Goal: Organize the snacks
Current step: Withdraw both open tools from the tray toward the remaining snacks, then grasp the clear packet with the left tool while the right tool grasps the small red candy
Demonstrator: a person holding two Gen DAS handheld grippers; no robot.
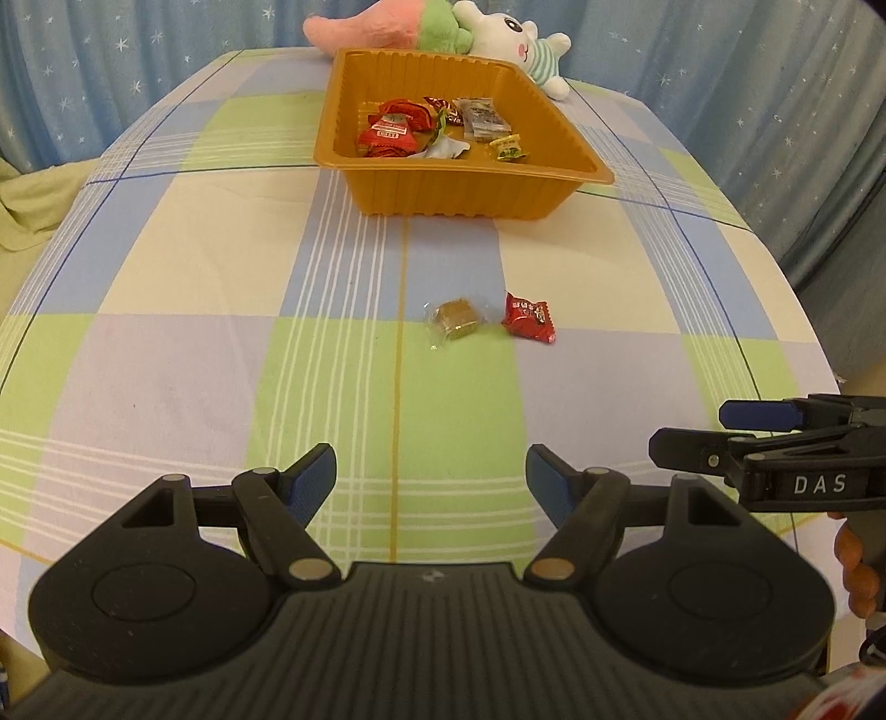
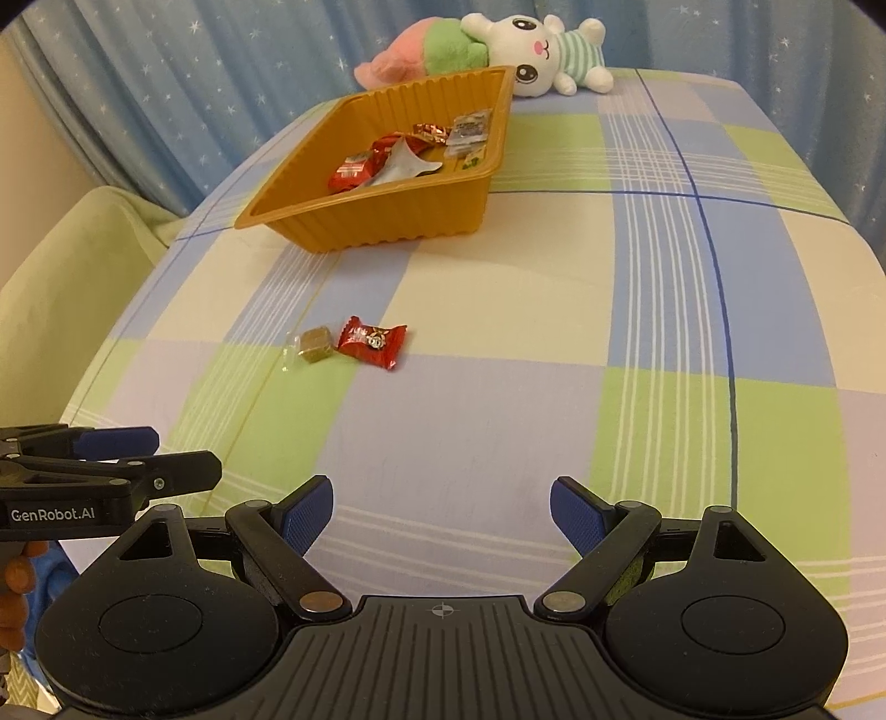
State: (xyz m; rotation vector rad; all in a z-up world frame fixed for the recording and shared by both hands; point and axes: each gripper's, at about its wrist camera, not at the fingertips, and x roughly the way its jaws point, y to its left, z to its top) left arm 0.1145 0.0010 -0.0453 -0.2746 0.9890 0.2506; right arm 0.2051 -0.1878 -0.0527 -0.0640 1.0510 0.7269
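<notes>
Both claws were open and empty. My left gripper had its blue pads spread apart with only checked cloth between them; my right gripper stood wider still, also holding nothing. Each hung above the near part of the plaid tablecloth, touching no snack. In the left view the right gripper poked in from the right edge, just beside mine, fingers of my hand on its handle.

Two snacks lay loose on the cloth, well ahead of both grippers: a brown candy in clear wrap and a red-wrapped candy just beside it on its right, close together; whether they touched I couldn't tell.

Farther back sat the orange plastic tray with ribbed walls. Inside it were red packets, a silver-grey packet, a small yellow-green one, a white wrapper and a dark brown one, piled toward the tray's middle.

Behind the tray lay a white bunny plush and a pink and green plush, against a blue star-print curtain.
</notes>
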